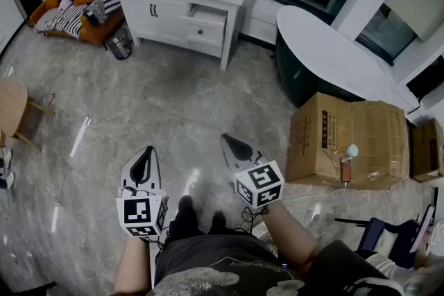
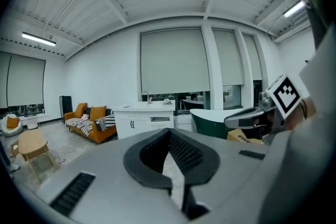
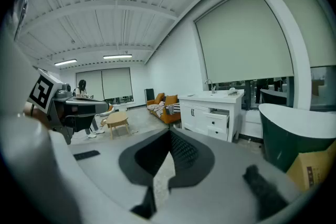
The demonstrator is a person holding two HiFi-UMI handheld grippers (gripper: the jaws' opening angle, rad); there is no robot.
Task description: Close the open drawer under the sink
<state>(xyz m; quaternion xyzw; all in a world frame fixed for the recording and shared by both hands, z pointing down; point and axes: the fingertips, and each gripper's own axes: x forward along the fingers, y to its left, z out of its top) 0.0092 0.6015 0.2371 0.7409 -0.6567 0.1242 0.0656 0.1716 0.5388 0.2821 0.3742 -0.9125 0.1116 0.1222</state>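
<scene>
The white sink cabinet (image 1: 186,3) stands far across the room, its top right drawer (image 1: 207,13) pulled out. The same cabinet (image 2: 139,119) with its open drawer (image 2: 160,119) lies straight ahead in the left gripper view. It is at the right in the right gripper view, drawer (image 3: 217,116) sticking out. My left gripper (image 1: 146,151) and right gripper (image 1: 227,139) are held side by side low in front of the person, well short of the cabinet. Both point toward it. Each has its jaws (image 2: 169,131) (image 3: 169,132) shut with nothing between them.
An orange sofa (image 1: 73,0) and a small bin (image 1: 119,44) sit left of the cabinet. A dark green bathtub (image 1: 326,52) with a white rim and cardboard boxes (image 1: 347,138) stand on the right. A round wooden table (image 1: 10,107) is at the far left.
</scene>
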